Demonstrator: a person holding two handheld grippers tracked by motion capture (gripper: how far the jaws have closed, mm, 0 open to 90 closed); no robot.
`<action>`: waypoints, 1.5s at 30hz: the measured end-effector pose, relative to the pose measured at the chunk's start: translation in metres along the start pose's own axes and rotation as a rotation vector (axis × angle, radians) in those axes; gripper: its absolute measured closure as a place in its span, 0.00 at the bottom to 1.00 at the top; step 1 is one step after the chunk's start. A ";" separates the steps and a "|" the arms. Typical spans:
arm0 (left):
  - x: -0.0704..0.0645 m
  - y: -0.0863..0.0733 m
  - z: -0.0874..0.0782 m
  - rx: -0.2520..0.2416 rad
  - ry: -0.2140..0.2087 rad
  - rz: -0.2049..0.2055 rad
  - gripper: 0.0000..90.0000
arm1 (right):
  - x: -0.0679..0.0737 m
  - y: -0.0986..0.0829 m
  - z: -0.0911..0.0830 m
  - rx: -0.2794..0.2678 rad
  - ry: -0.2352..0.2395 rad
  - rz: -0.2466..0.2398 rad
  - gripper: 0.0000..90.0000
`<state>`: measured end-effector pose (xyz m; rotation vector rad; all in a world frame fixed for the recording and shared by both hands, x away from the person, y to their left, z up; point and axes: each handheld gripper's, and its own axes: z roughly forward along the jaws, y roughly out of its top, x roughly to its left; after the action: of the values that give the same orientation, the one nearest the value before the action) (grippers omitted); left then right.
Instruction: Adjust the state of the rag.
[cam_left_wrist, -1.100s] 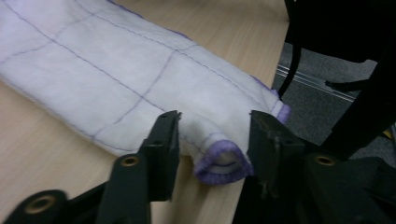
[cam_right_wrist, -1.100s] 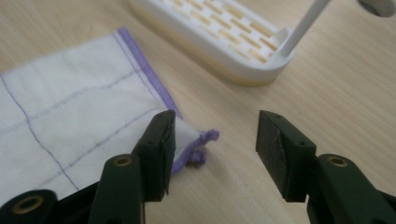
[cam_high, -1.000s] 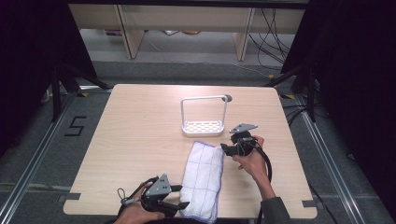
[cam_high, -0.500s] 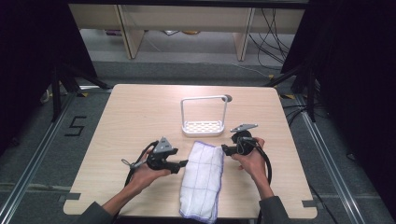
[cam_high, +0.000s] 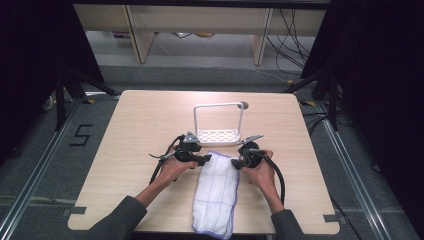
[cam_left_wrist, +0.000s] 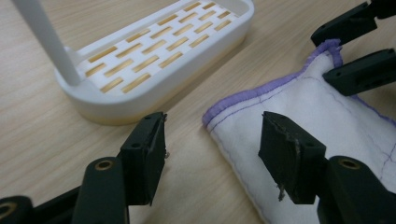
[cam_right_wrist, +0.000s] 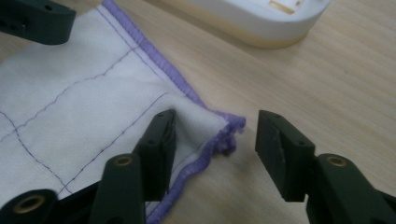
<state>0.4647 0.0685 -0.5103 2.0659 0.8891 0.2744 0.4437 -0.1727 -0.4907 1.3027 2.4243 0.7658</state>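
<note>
The left gripper sits at the far left corner of the cloth. In the left gripper view its fingers stand open and straddle that corner: one finger rests over bare wood, the other over the white fabric, and neither clamps the purple hem.

The cloth lies flat on the surface between the two grippers, folded into a long strip. Its near end hangs over the near edge of the surface.

The white rack stands upright just beyond the far edge of the cloth, close to it but apart. Its slotted tray is empty, and a thin white frame rises over the tray.

The right gripper sits at the far right corner of the cloth. In the right gripper view its fingers stand open: one rests on the fabric, the other over wood, with the frayed purple corner in the gap between them.

Compared with the frame half a second earlier, the left gripper has closed in from just beside the cloth onto its corner. The right gripper, the cloth and the rack hold the same positions.
</note>
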 end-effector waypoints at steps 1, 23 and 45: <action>-0.001 0.000 0.003 0.013 0.000 0.006 0.45 | 0.002 0.000 0.002 0.012 0.005 0.004 0.58; -0.012 0.002 -0.005 -0.032 -0.046 0.081 0.94 | 0.005 0.005 -0.001 -0.056 0.098 -0.038 0.90; -0.016 0.011 -0.060 -0.168 -0.101 0.079 0.93 | 0.016 0.014 -0.046 -0.232 0.146 -0.089 0.91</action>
<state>0.4293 0.0907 -0.4629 1.9430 0.7007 0.2749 0.4223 -0.1676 -0.4448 1.0778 2.3965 1.1131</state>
